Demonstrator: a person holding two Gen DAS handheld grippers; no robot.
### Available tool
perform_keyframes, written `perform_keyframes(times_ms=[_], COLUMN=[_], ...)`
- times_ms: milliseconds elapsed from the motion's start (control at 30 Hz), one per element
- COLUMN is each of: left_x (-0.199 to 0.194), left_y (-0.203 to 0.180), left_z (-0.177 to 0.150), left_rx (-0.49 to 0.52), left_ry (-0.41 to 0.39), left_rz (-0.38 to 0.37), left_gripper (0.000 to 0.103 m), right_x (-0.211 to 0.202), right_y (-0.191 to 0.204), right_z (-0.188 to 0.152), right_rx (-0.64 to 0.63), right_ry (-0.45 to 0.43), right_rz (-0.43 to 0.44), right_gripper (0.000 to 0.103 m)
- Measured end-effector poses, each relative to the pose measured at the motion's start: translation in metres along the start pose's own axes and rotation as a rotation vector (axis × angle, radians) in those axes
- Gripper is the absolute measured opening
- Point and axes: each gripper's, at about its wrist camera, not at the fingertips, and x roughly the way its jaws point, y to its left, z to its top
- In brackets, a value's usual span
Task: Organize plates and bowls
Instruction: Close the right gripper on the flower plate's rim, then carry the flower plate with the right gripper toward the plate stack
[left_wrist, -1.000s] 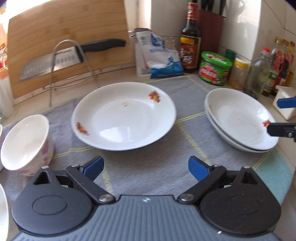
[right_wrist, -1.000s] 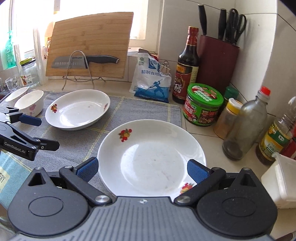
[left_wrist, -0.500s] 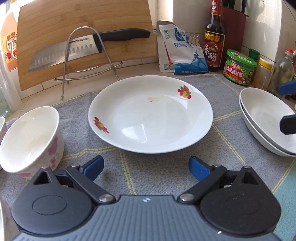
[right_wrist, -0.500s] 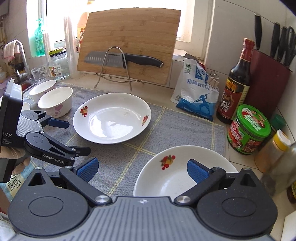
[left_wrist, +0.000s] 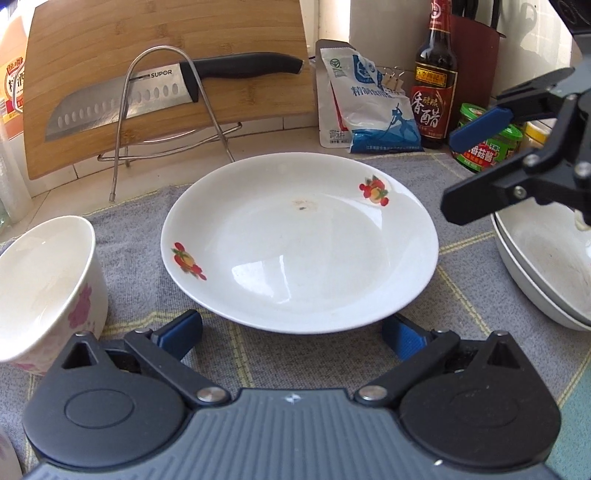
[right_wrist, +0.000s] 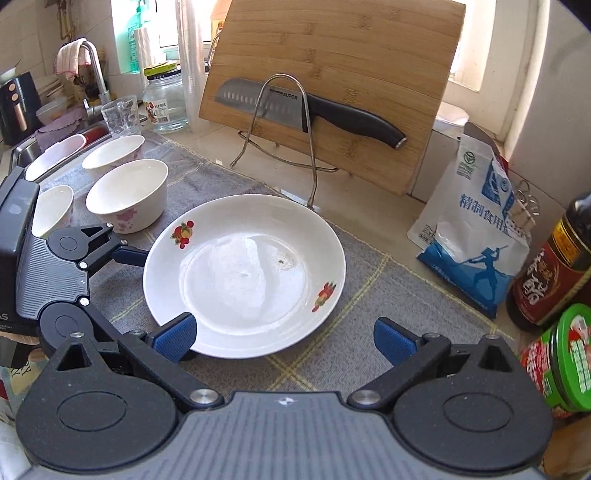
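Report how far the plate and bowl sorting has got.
Done: two plates sit stacked at the mat's right edge. In hand: nothing yet; the left tongs, whose jaws have just been opening, and the right tongs stand open around the fruit-print plate, neither pressing on it. Left: this plate lies apart from the stack, and the bowls stand separately, unstacked.

Daylight from the window (right_wrist: 476, 44) behind the cutting board (right_wrist: 332, 74) washes the counter bright and blows that glass out white, leaving glare on the white plate (left_wrist: 299, 240) before the board, soft shadows beneath it, sharp focus and fisheye bending with dark corners.
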Motion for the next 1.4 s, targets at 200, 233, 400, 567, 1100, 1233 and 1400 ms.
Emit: perform_keyframes(times_ms=[200, 233, 400, 567, 1100, 1233, 1400], left_x=[0.002, 0.001, 0.001, -0.001, -0.002, -0.002, -0.001], left_y=[0.0, -0.001, -0.001, -0.005, -0.009, -0.008, -0.008], left_z=[0.003, 0.003, 0.004, 0.004, 0.004, 0.005, 0.005], left_rx=[-0.006, -0.005, -0.001, 0.021, 0.037, 0.038, 0.046], left_ry=[-0.005, -0.008, -0.005, -0.013, -0.02, -0.017, -0.008], left_rz=[0.005, 0.005, 0.005, 0.012, 0.022, 0.014, 0.009], left_gripper=[0.103, 0.103, 0.103, 0.102, 0.102, 0.102, 0.101], right_x=[0.033, 0.038, 0.065, 0.086, 0.11, 0.111, 0.111], right_y=[-0.022, -0.025, -0.034, -0.036, -0.048, -0.051, -0.058], right_z=[0.024, 0.028, 0.042, 0.05, 0.061, 0.062, 0.062], right_rx=[0.014, 0.017, 0.009, -0.015, 0.011, 0.034, 0.09], right_ry=[0.022, 0.026, 0.062, 0.091, 0.152, 0.154, 0.157], right_rz=[0.101, 0.116, 0.169, 0.218, 0.32, 0.34, 0.372], right_gripper=[0.103, 0.103, 0.103, 0.103, 0.089, 0.089, 0.089])
